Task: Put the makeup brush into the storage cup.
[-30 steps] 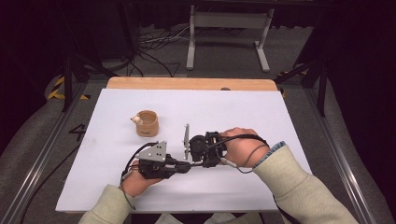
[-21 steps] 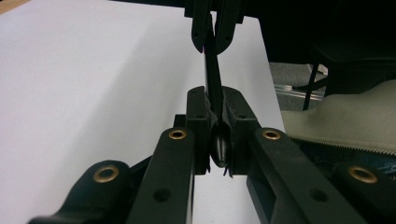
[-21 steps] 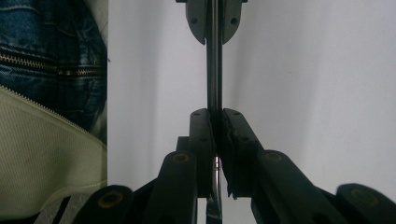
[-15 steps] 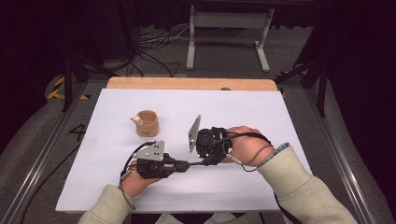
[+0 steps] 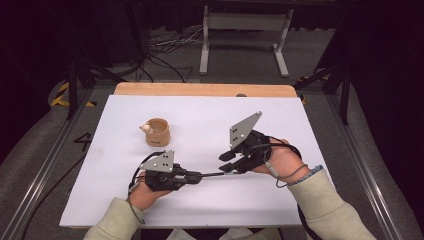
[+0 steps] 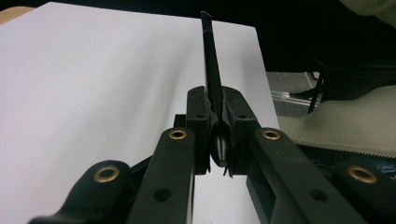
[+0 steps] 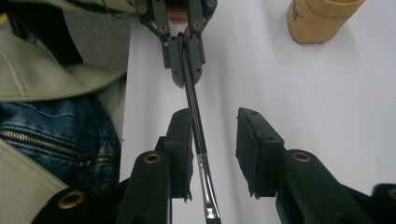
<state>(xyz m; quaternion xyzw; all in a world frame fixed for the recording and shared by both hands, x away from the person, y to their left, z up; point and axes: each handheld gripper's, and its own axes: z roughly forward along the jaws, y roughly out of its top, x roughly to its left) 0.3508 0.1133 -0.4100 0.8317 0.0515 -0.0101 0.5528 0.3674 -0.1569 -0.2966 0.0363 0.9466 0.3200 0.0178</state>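
Note:
A thin black brush [image 5: 212, 174] lies level just above the white table [image 5: 260, 115]. My left gripper [image 5: 199, 176] is shut on its handle end [image 6: 211, 60], which juts out past the jaws. My right gripper [image 5: 227, 162] faces it from the right. Its jaws have just been opening and now stand apart. The brush's ferrule end [image 7: 196, 122] runs between them, close along one jaw, with a wide gap to the other. The left gripper [image 7: 183, 60] clamps the far end in the right gripper view. A small wooden cup [image 5: 158, 132] stands upright to the left.
The wooden cup [image 7: 322, 18] is the sole other object on the sheet. A wooden strip [image 5: 200, 89] borders the table's far edge. A metal stand [image 5: 242, 30] and cables lie on the floor beyond. The person's jeans and jacket [image 7: 56, 121] are at the near edge.
The right gripper's jaws have spread off the brush, and that hand has shifted right and tilted its grey plate up. The left gripper has kept still with the brush.

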